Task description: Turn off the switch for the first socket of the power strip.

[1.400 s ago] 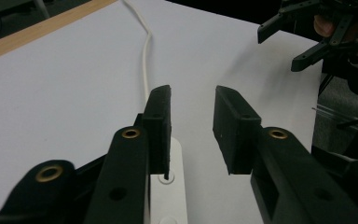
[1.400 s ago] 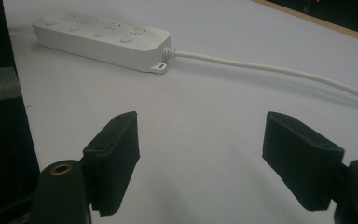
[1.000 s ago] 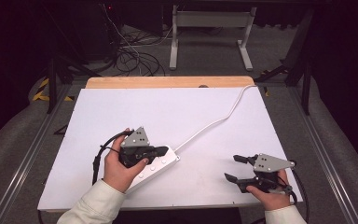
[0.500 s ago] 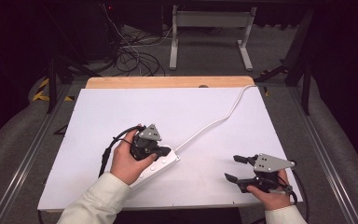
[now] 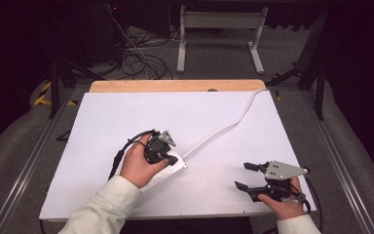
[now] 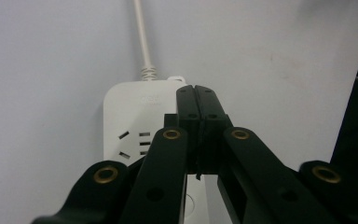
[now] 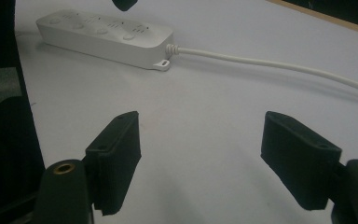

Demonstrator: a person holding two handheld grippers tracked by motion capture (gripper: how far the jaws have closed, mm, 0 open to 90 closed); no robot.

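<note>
A white power strip [image 5: 176,168] lies on the white tabletop [image 5: 199,112], and its white cord [image 5: 224,127] runs off to the far right corner. My left gripper [image 5: 170,157] is shut, held in a hand right over the strip. In the left gripper view the shut jaw tips [image 6: 198,93] hover above the strip's cord end [image 6: 135,116], beside several socket slots, with nothing between them. My right gripper [image 5: 242,175] is open near the front right edge, well apart from the strip. Its own view looks past its open jaws [image 7: 200,154] at the strip [image 7: 105,35] and cord [image 7: 270,63].
A wooden strip [image 5: 175,86] borders the table's far edge. Behind the table, tangled cables [image 5: 136,61] and a white metal stand [image 5: 219,29] are on the floor. Bare white surface spreads over the far half and the left side.
The left hand has carried its shut gripper a little to the right and farther over the power strip. The right gripper has stayed in place, open.
</note>
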